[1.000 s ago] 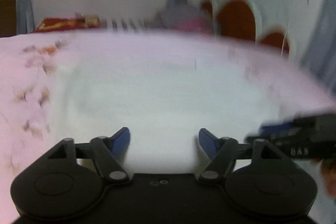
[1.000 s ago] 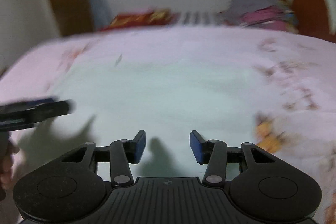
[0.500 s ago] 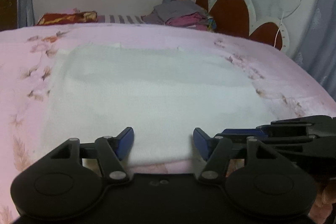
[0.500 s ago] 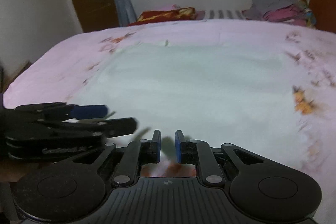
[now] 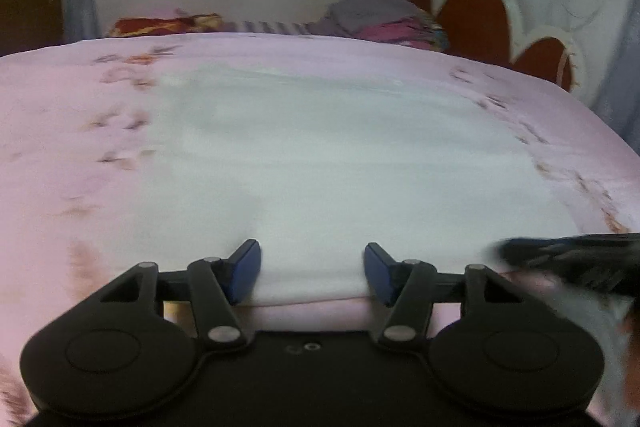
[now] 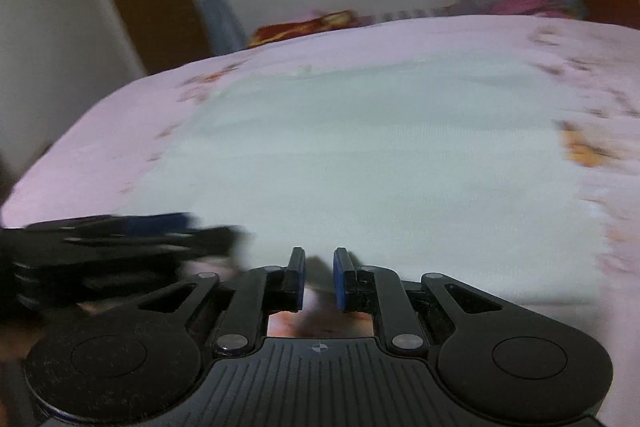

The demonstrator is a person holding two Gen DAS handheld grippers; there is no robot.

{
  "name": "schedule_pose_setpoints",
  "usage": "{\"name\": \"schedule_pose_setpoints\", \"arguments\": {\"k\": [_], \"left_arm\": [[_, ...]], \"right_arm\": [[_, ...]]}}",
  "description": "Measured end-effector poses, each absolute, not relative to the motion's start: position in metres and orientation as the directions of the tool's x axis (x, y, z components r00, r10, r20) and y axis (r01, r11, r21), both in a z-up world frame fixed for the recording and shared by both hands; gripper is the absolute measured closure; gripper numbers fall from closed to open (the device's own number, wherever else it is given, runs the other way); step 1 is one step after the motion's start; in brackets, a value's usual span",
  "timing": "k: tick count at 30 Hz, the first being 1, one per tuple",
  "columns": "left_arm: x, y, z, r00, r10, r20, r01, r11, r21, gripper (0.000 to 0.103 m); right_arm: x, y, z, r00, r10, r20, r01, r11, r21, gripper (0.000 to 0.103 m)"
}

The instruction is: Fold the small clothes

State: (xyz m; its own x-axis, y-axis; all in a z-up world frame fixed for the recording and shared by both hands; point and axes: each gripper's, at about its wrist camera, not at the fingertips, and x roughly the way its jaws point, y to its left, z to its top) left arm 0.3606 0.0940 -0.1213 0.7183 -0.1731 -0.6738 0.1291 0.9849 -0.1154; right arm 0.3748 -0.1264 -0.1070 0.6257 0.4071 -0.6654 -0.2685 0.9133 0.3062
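- Blue-padded fingers of the left gripper [image 5: 312, 273] stand spread, having just been closing, astride the near edge of the white cloth [image 5: 340, 167].
- Right gripper [image 6: 319, 279] fingers have narrowed; whether they pinch that hem I cannot tell.
- Cloth lies flat on the pink bed [image 5: 60, 147].

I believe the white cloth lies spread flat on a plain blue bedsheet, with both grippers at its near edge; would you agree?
Not quite: the bedsheet is pink with a floral print, not plain blue, as the left wrist view shows. The white cloth does lie spread flat on it, with the left gripper and right gripper at its near edge.
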Motion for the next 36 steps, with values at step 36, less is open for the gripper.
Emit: {"name": "schedule_pose_setpoints", "arguments": {"k": [36], "left_arm": [[0.349,0.128,-0.109,0.72,-0.079,-0.69,-0.006,0.993,-0.12,0.049]], "right_arm": [[0.36,-0.22,-0.095,0.67,0.208,-0.713,-0.051,0.97,0.236,0.103]]}}
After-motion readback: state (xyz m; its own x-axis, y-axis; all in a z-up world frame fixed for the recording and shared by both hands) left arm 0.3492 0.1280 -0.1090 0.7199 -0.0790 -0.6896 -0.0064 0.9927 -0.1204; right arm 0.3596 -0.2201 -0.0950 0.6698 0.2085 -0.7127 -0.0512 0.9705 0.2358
